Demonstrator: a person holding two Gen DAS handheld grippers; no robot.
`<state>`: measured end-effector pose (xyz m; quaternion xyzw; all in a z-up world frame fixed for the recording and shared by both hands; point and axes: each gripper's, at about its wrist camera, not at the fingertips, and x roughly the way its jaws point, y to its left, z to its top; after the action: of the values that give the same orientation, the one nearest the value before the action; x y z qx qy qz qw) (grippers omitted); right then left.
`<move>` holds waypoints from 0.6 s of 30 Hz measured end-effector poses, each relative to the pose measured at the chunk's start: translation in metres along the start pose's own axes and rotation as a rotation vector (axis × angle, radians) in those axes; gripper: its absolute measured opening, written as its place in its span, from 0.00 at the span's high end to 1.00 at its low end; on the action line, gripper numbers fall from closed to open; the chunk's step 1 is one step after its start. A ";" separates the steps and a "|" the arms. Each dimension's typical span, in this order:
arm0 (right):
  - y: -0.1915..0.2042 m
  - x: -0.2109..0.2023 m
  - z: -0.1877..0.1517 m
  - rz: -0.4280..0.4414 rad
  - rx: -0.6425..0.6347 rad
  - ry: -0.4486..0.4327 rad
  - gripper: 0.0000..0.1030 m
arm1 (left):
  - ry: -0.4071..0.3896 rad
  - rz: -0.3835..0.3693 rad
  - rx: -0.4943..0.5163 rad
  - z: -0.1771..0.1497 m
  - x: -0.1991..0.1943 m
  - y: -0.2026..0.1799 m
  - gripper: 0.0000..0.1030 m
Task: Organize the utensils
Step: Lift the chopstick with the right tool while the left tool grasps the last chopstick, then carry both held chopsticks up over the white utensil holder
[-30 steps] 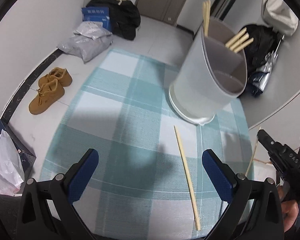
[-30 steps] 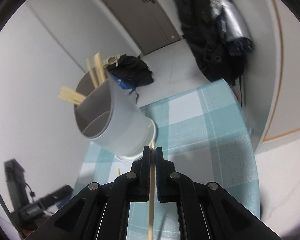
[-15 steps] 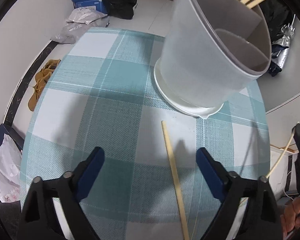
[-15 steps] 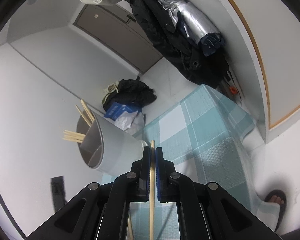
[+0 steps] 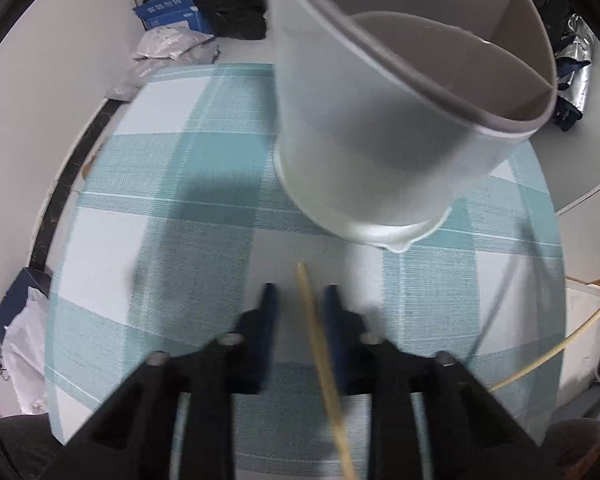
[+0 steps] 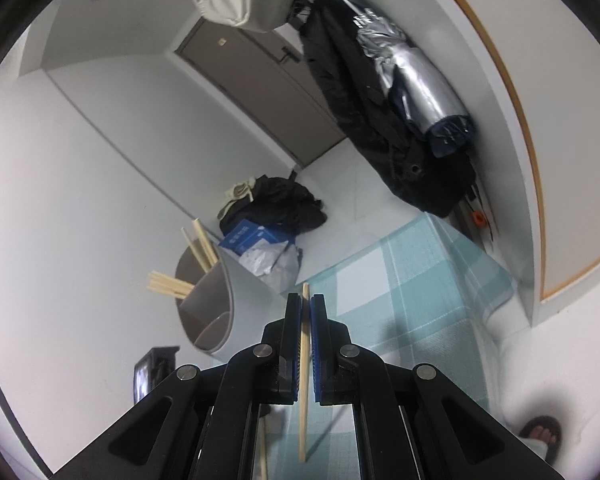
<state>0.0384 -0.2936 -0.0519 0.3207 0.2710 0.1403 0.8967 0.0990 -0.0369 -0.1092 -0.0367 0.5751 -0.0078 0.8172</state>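
Observation:
A wooden chopstick [image 5: 314, 322] lies on the teal checked tablecloth [image 5: 188, 184]. My left gripper [image 5: 300, 296] is low over it, jaws nearly closed on either side of it with small gaps. A grey divided utensil holder [image 5: 380, 128] stands just beyond. My right gripper [image 6: 305, 306] is shut on another chopstick [image 6: 303, 380] and holds it up in the air. The holder also shows in the right wrist view [image 6: 224, 300], with several chopsticks [image 6: 198, 248] standing in it.
The holder sits on a white saucer [image 5: 396, 236]. On the floor past the table are a blue box [image 5: 168, 10], grey bags [image 5: 172, 44] and a black bag [image 5: 228, 4]. Coats [image 6: 388, 120] hang by the door. A sandalled foot [image 6: 540, 438] is at the lower right.
My left gripper has dropped to the table chopstick and its jaws have closed from wide open to almost touching it. My right gripper has risen and tilted up, still gripping its chopstick.

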 end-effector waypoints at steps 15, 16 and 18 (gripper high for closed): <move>0.006 0.002 -0.005 0.006 -0.031 0.018 0.96 | -0.115 -0.090 -0.060 0.000 -0.036 -0.006 0.99; 0.008 0.001 -0.007 0.012 -0.039 0.023 0.96 | -0.137 -0.095 -0.052 -0.002 -0.043 -0.007 0.99; 0.012 -0.001 -0.011 0.010 -0.059 0.021 0.96 | -0.166 -0.113 -0.040 -0.004 -0.056 -0.009 0.99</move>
<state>0.0302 -0.2798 -0.0505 0.2939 0.2744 0.1560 0.9022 0.0764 -0.0431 -0.0577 -0.0858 0.5023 -0.0394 0.8595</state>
